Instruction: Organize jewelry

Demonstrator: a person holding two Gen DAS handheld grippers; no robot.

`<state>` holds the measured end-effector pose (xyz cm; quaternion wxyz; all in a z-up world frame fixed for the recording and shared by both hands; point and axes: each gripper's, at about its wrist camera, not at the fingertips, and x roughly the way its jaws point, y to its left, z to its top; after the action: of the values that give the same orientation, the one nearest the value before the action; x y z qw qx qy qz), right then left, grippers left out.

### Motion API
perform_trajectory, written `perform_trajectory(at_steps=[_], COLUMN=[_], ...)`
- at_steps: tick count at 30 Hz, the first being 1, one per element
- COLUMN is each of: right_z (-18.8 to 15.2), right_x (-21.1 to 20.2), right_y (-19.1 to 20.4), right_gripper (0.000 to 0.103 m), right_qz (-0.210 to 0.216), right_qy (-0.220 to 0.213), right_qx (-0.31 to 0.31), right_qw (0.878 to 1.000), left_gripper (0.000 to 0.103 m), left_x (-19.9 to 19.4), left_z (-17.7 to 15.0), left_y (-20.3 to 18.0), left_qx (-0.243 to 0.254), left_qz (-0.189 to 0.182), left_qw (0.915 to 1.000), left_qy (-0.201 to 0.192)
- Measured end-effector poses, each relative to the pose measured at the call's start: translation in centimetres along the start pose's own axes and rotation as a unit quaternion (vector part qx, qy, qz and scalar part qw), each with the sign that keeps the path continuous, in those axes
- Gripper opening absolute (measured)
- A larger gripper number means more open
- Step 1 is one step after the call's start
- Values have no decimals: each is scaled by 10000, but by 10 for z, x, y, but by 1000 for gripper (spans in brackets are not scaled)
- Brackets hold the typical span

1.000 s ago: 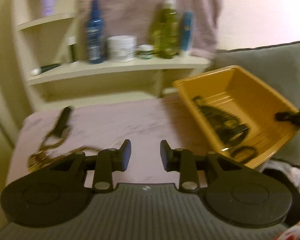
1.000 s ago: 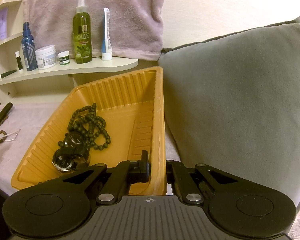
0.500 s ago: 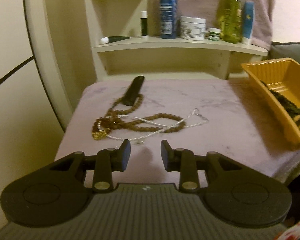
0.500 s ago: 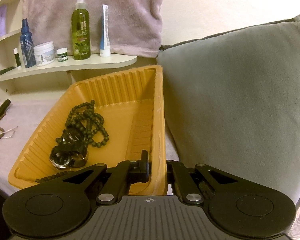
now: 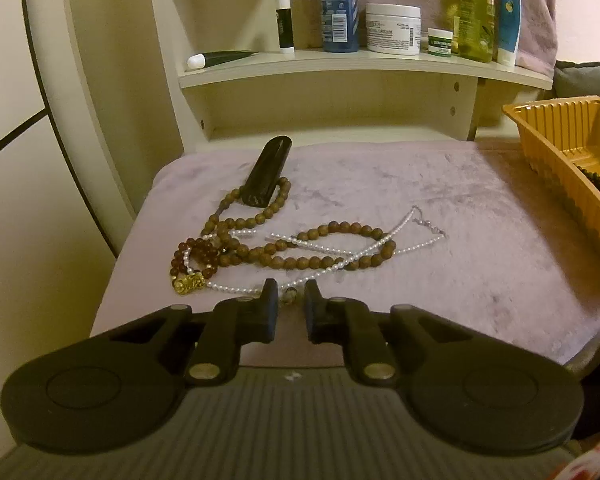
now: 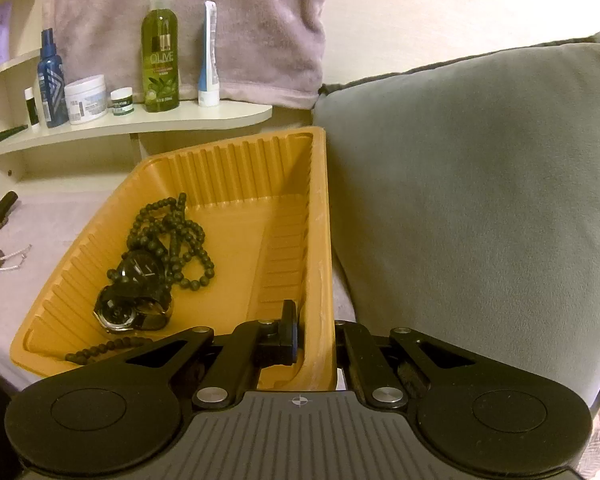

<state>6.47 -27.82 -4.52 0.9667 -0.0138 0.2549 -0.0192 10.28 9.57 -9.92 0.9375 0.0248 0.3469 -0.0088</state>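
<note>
In the left wrist view, the left claw sits low over the lilac-covered table at the near edge of a tangle of brown bead necklace and pearl strand; its jaws have just been closing to a narrow gap around what looks like one small bead, though contact is unclear. In the right wrist view, the right claw is clamped on the wall of the orange tray, which holds black beads and a watch.
</note>
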Motion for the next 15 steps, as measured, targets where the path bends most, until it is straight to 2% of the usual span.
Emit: perform_trajectory(at_steps=[8, 15], right_z=[-1, -1], right_x=[1, 1], right_y=[-1, -1], right_gripper=[4, 4], right_qz=[2, 5], right_qy=[8, -36], right_qx=[6, -1], right_qw=[10000, 10000], left_gripper=[7, 7], left_x=[-3, -19], left_z=[1, 11], left_y=[-4, -16], left_qx=[52, 87], left_qz=[47, -187], left_qw=[10000, 9997], left_qy=[-9, -155])
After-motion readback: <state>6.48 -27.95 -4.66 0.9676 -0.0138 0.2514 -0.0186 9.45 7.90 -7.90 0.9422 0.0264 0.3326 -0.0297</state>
